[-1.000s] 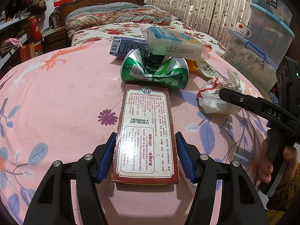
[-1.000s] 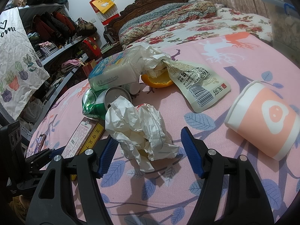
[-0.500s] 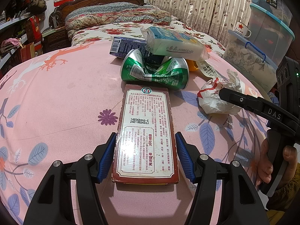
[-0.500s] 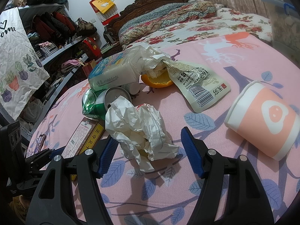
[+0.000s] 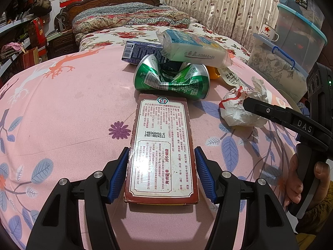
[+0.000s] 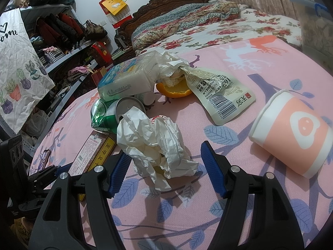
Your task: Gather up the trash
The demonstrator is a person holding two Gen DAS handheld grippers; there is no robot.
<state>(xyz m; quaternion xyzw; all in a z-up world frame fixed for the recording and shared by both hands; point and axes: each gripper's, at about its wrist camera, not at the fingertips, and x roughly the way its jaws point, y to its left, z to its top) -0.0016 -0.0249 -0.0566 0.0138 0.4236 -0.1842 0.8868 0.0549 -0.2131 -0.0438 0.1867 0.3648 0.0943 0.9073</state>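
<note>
Though unclamped, left tongs (image 5: 160, 174) astride box (image 5: 161, 145).

Right gripper (image 6: 166, 166) jaws straddle crumpled paper (image 6: 154, 143), apart from the pink cup (image 6: 291, 133).

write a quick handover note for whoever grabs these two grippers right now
Left gripper: jaws open, straddling the near end of the flat red box; no visible grip.
Right gripper: jaws open around the crumpled white paper, not squeezing.
Still lying on the pink cloth: crushed green can, tissue pack, orange peel, pouch, paper cup.
Nothing looks collected yet.
</note>
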